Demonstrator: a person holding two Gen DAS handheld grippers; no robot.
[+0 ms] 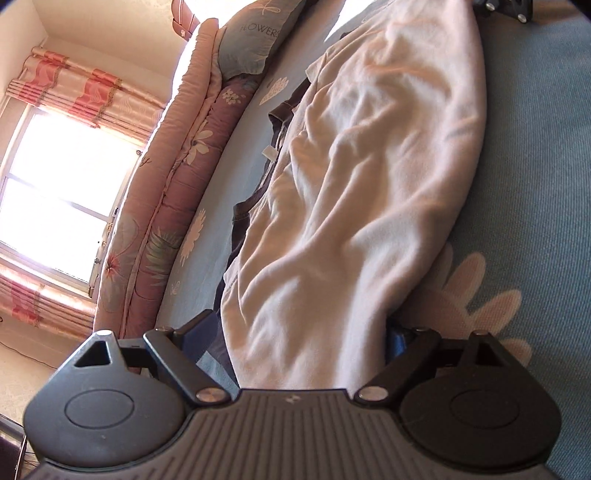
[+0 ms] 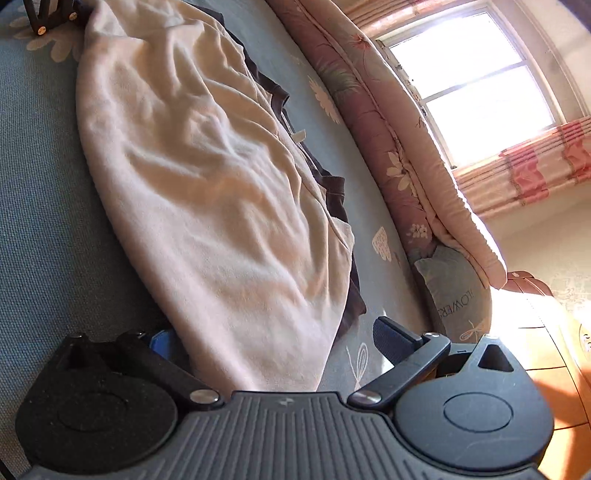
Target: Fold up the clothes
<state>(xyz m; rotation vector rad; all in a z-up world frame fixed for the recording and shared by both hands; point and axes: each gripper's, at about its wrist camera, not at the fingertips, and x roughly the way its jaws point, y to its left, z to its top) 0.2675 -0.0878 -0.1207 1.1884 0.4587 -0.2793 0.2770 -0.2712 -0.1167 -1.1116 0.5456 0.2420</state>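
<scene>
A cream garment [image 1: 369, 184] lies lengthwise on the blue flowered bedsheet [image 1: 535, 147], with a dark garment [image 1: 280, 122] showing from under its far edge. My left gripper [image 1: 301, 332] stands open at one end, and the cream cloth passes between its spread fingers. In the right wrist view the same cream garment [image 2: 203, 184] runs away from my right gripper [image 2: 279, 339]. That gripper is open too: one finger [image 2: 395, 339] is clear of the cloth and the other is half hidden at its edge. Each gripper shows at the far end of the other's view [image 1: 509, 9] [image 2: 48, 18].
A rolled pink floral quilt [image 1: 166, 221] lines the far side of the bed, with a grey-blue "FLOWERS" pillow [image 1: 255, 37] against it. Behind it are a bright window [image 2: 480, 74] and striped pink curtains [image 2: 535, 166]. Wooden furniture [image 2: 554, 350] stands beside the bed.
</scene>
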